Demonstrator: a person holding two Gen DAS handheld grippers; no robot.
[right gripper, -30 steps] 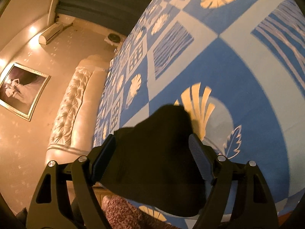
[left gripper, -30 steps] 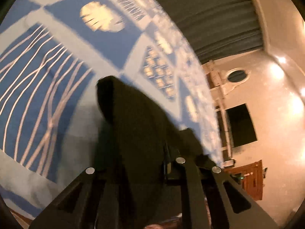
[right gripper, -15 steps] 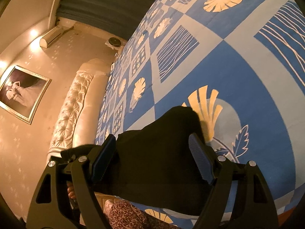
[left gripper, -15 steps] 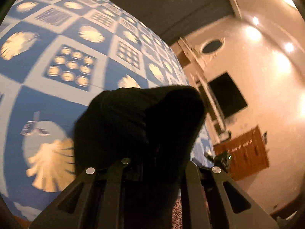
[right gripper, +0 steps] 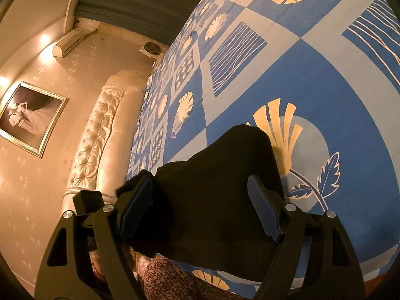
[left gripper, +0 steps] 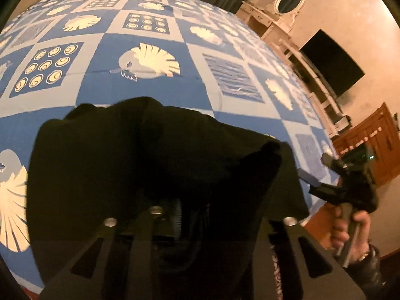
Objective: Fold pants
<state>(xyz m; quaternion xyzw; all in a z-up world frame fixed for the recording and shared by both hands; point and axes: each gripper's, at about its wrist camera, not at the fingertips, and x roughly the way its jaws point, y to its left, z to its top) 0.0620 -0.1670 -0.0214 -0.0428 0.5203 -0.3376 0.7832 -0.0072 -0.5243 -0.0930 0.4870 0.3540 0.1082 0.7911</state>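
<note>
Now the left gripper's (left gripper: 192, 212) jaws are opening, seemingly releasing the pants (left gripper: 140, 165).

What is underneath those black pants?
The black pants lie on a blue patterned bedspread; its shell print peeks out beside them. Anything directly beneath is covered.

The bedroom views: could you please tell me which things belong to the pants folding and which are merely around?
In the job:
- black pants, on the bed
- left gripper, jaws opening, cloth between them
- right gripper, open, straddling the pants
- blue patterned bedspread

Merely around:
- framed picture
- tufted headboard
- air conditioner
- wall television
</note>
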